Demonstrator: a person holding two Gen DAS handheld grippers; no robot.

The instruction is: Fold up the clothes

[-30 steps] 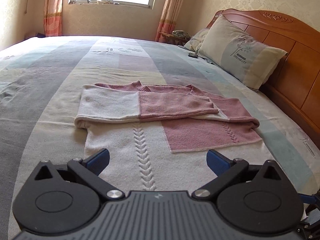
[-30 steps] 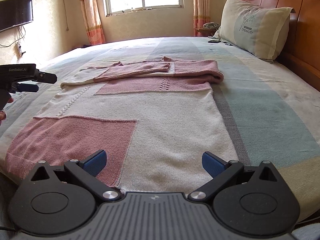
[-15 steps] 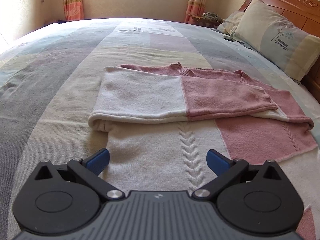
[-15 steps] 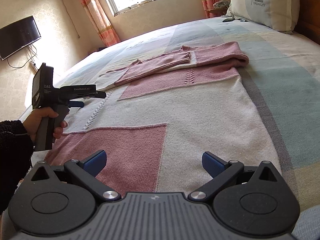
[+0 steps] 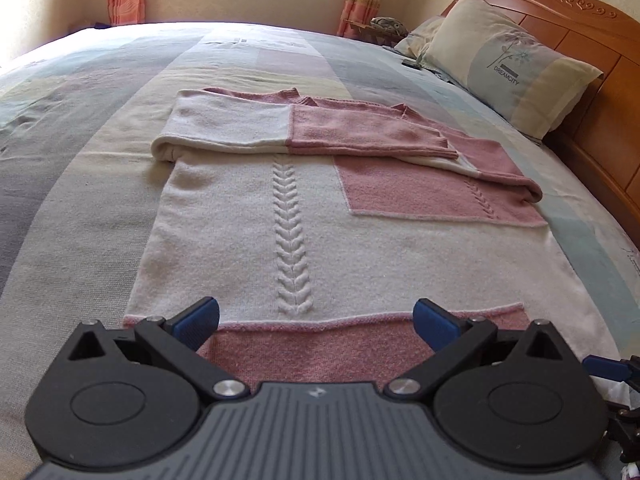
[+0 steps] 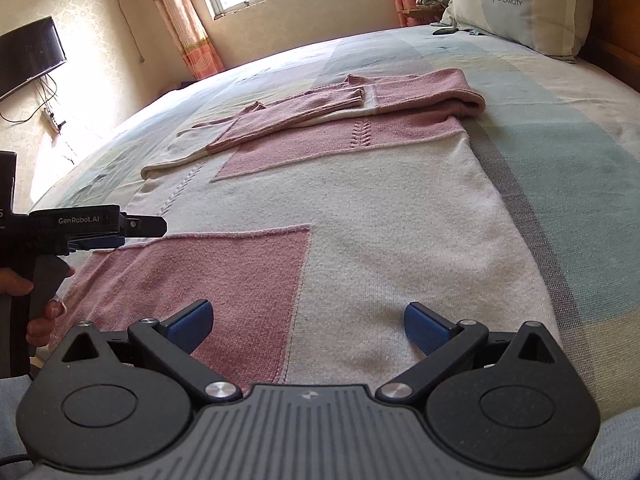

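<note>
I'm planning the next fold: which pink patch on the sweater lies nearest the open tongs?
The pink knit patch along the hem, directly between the left tongs; the other pink patch sits farther up, beside the folded sleeves.

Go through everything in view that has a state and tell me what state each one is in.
Sweater: flat on the bed, sleeves folded across the chest, hem not yet folded.
Left gripper: open, empty, over the hem.
Right gripper: open, empty, over the hem.
Pillow: propped against the headboard.
Curtains: drawn aside.
TV: off.
</note>
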